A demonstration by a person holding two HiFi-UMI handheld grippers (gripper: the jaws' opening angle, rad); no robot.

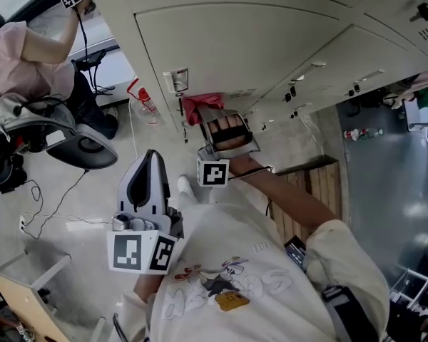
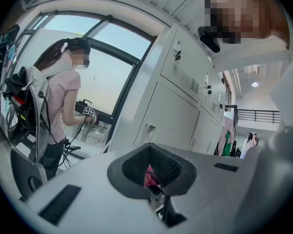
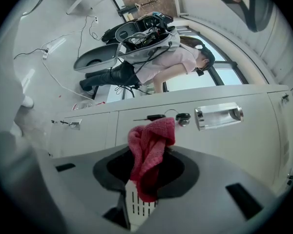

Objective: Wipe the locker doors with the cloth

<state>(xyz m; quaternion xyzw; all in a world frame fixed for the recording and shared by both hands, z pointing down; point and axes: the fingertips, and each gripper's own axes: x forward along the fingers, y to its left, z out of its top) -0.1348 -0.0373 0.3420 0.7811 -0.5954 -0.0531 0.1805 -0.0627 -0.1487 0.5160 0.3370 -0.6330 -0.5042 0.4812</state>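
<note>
Grips nubby red cloth (image 3: 149, 155) in right gripper (image 3: 142, 199), at smooth beige metal locker door (image 3: 244, 150), beside key (image 3: 154, 116) and recessed chrome handle (image 3: 219, 116). Holds left gripper (image 1: 151, 161) closed, empty, well apart.

Head view: flat, diffuse indoor light, no hard shadows. Locker doors (image 1: 257, 41) evenly lit, dull sheen on the grey floor (image 1: 403, 184) at right. Sharp enough throughout.
Both gripper views: heavy fisheye, straight edges bow, black vignette in the corners.
Left gripper view: daylight through the window (image 2: 105, 57), panes near blown out, small ceiling lamp (image 2: 254, 84) flares. Left claw (image 2: 155, 186) close to the lens is soft.
Right gripper view: cloth (image 3: 149, 152) crisp and saturated, glare on the metal handle plate (image 3: 218, 115).
</note>
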